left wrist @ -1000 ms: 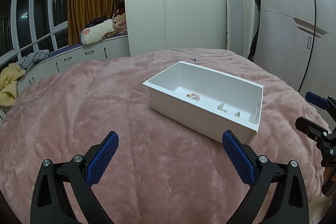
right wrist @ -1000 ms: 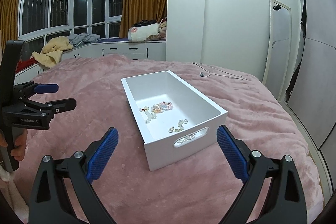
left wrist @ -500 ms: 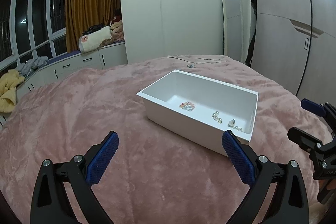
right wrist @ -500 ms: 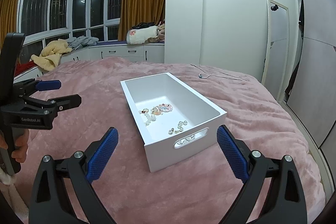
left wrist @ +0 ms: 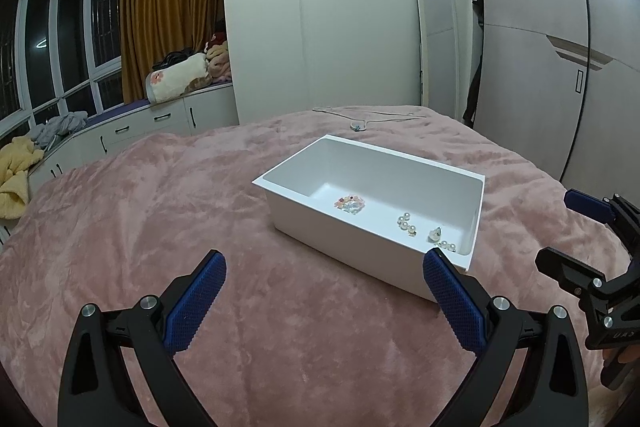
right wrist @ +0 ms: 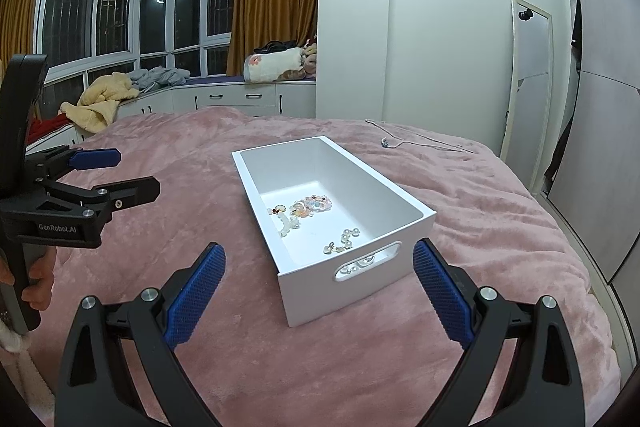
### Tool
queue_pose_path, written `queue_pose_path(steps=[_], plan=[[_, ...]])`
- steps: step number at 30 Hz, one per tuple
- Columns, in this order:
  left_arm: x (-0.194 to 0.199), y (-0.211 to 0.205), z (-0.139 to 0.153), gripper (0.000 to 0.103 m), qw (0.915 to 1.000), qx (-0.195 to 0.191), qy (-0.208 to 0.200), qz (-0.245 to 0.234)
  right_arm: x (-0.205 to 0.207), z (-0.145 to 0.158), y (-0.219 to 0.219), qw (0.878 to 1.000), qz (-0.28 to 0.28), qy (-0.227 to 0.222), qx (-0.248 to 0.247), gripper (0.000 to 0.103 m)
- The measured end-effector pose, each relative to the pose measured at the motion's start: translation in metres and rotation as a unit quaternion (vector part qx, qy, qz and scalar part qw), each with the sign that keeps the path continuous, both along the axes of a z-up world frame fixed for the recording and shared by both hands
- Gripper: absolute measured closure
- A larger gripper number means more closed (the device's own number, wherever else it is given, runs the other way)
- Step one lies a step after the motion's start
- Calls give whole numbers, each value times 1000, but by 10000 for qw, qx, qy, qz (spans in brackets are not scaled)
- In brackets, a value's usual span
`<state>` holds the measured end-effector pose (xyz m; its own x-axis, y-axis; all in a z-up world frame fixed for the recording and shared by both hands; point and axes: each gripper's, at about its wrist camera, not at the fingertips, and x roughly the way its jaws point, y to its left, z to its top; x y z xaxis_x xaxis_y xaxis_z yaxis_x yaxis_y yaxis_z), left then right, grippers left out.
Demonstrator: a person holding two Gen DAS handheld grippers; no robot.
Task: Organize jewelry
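**Both tongs spread, nothing held**

Left gripper [left wrist: 324, 285] w/ blue ribbed pads: jaws wide apart, empty, above the pink plush blanket [left wrist: 160, 211]. Right gripper [right wrist: 319, 279]: same, jaws wide, empty, facing the short handle-slot end of the white rectangular plastic box [right wrist: 360, 273]. Box sits on the blanket btwn both grippers. Inside it: pale pink bead cluster [right wrist: 314, 205] near mid-floor, loose white pearl pieces [right wrist: 348, 235] nearer the slot end. Thin silver chain necklace [right wrist: 416, 143] lies on the blanket beyond the box, well apart from it.

Box [right wrist: 404, 223] on the bed [right wrist: 160, 155], jewelry pieces [right wrist: 312, 207] inside it; necklace [right wrist: 416, 143] behind the box
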<state>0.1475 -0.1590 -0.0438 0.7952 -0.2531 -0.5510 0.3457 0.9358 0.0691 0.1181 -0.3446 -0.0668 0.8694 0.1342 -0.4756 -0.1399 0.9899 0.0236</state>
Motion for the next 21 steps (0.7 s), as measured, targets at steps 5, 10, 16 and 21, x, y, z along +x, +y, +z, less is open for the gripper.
queue_pose_path(steps=[5,10,16,21], plan=[[0,1,0,3,10000,-22,-3,15,0,0,0,10000,-8,14,3,9],[0,-1,0,3,10000,-12,-20,45,0,0,0,10000,-7,9,-2,9],[0,-1,0,3,10000,46,-58,32,0,-1,1,10000,-11,33,16,9],[-1,0,0,3,10000,22,-54,21,2,-2,3,10000,-1,64,-2,9]])
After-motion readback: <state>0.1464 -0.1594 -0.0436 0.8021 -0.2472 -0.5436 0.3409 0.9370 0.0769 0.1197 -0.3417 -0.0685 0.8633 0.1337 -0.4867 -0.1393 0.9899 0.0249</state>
